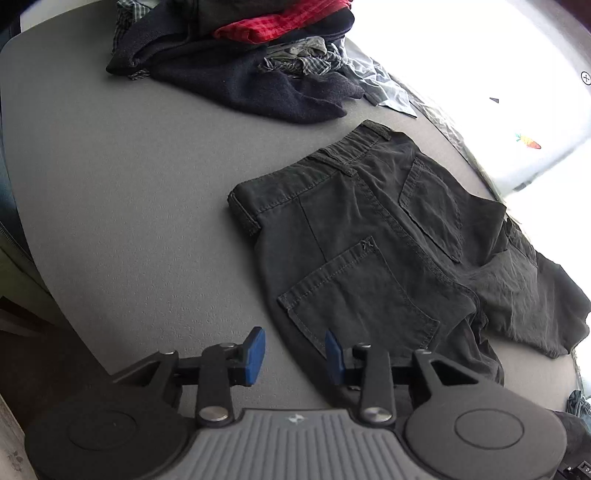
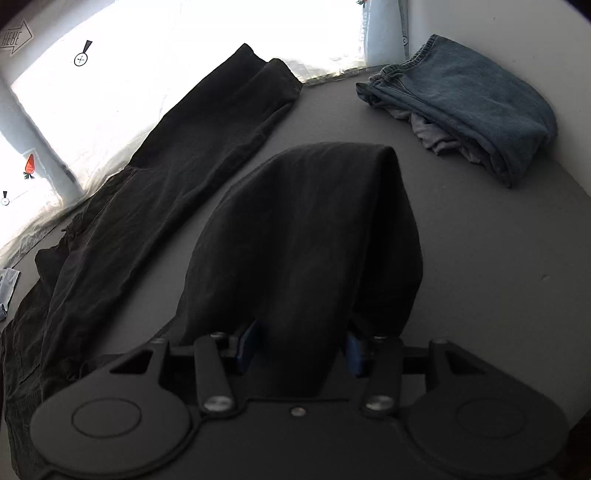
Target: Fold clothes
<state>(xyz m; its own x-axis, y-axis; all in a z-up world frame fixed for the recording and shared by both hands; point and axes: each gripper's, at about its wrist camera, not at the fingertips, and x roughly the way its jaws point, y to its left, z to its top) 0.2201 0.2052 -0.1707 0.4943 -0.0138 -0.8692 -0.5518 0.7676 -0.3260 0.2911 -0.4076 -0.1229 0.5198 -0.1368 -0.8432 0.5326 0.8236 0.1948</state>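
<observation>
A grey worktop (image 1: 122,177) with a rounded edge fills the room's foreground, its matte surface lit by strong daylight. Behind it, a bright window (image 2: 155,66) is washed out to near white, with a pale frame post (image 2: 33,140) crossing it and small carrot stickers (image 1: 530,142) on the glass. A plain pale wall (image 2: 498,22) stands at the far corner. Dark flooring (image 1: 40,354) shows below the worktop's edge.

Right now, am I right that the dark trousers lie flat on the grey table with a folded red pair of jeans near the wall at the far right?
Nearly: the folded jeans are blue denim, not red, as the right wrist view shows. The dark trousers do lie on the grey table, and the jeans sit near the wall at the far right.
</observation>
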